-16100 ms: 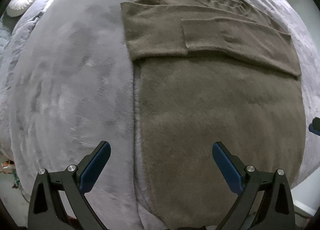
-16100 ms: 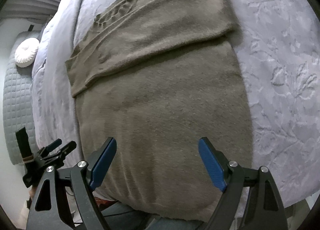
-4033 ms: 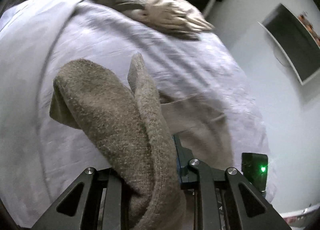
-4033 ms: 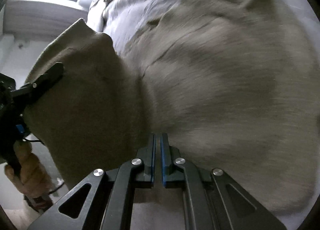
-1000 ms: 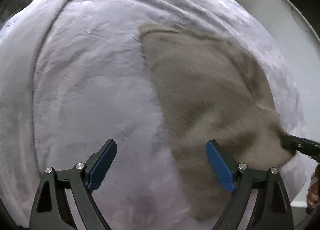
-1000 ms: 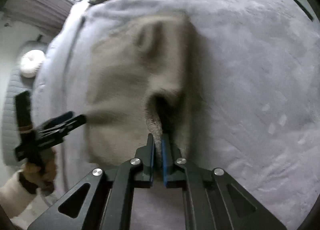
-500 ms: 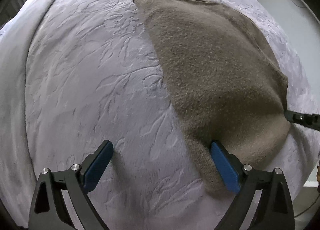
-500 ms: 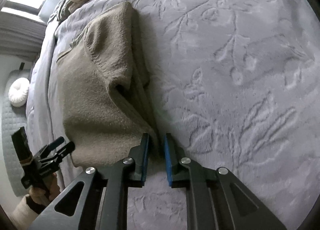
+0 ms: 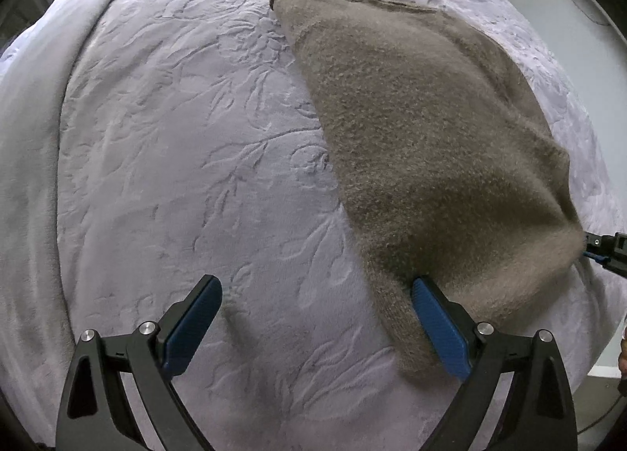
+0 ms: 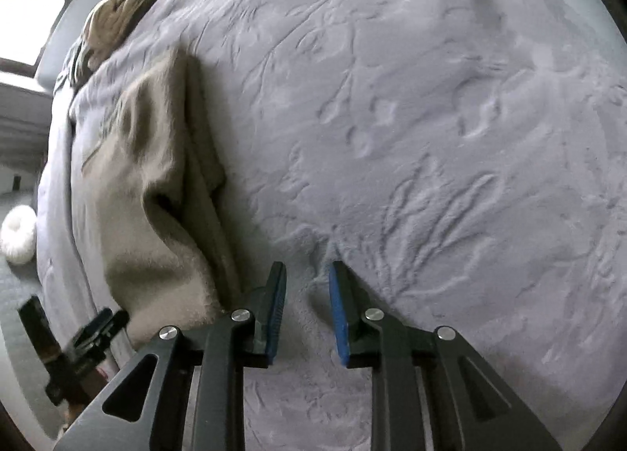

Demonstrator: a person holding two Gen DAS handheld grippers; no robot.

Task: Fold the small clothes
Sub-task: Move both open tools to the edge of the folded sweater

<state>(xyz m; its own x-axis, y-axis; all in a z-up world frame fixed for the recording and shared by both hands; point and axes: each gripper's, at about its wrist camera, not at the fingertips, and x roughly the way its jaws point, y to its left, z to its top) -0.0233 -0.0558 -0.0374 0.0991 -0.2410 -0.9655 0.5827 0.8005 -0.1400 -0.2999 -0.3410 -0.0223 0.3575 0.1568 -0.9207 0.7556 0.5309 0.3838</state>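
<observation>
A fuzzy brown sweater [image 9: 427, 145] lies folded into a thick wedge on the lilac embossed bedspread [image 9: 188, 160]. My left gripper [image 9: 317, 294] stands wide open over the bedspread, with its right finger [image 9: 439, 329] against the sweater's near left edge and nothing between the jaws. In the right wrist view the same sweater [image 10: 156, 184] lies at the left, its layered side edge showing. My right gripper [image 10: 307, 282] is just right of that edge, its jaws opening, only bedspread between them. Its tip [image 9: 605, 249] also shows at the sweater's right corner in the left wrist view.
A cream knitted garment [image 10: 117, 19] is bunched at the far end of the bed. A white round cushion [image 10: 17, 233] lies on the floor beyond the bed's left side. The left gripper [image 10: 78, 341] and a hand show at the lower left of the right wrist view.
The right gripper has let go of the sweater's edge, its jaws parting, and has slid to the right of it. The left gripper has settled beside the sweater's left edge.
</observation>
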